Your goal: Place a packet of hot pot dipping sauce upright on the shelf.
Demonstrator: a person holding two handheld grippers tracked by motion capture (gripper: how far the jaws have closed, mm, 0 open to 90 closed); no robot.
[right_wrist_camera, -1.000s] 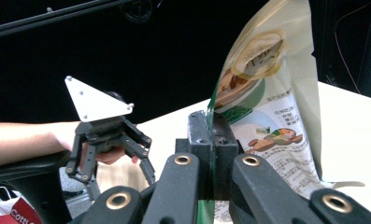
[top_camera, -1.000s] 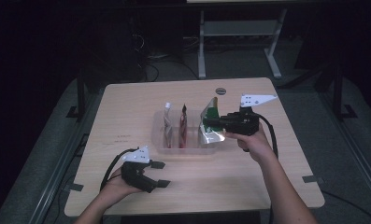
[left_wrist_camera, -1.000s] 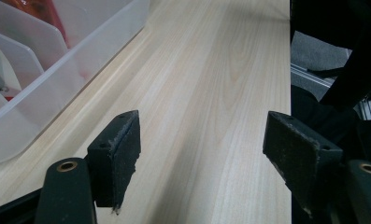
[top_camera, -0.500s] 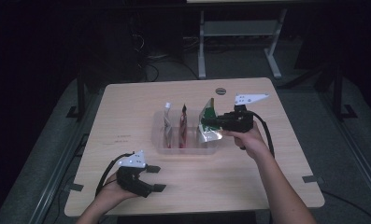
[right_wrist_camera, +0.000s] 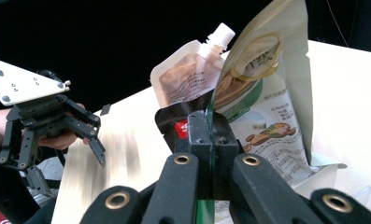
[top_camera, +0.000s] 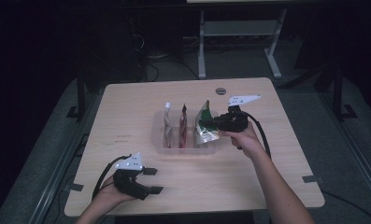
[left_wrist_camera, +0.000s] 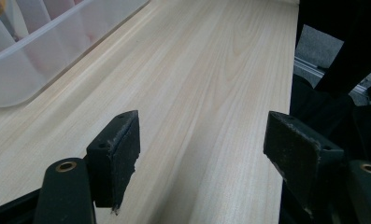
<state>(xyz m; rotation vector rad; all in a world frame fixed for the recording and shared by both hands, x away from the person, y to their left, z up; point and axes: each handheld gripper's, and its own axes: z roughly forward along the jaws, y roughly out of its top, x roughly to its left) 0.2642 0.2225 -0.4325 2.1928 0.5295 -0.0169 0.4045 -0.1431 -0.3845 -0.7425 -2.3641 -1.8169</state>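
Note:
My right gripper is shut on the edge of a green and cream snack pouch, held upright in the right end of a clear plastic bin. A dark red pouch and a spouted white pouch stand in the same bin. My left gripper rests low near the table's front left edge, open, with bare wood between its jaws. It also appears far off in the right gripper view, as the left gripper.
The wooden table has a round cable grommet near its back edge. The bin's corner lies ahead and left of my left gripper. A white desk frame stands beyond the table in the dark.
The left gripper has drawn back toward the table's front left edge. The right gripper has stayed at the bin with the green pouch, shifting only slightly.

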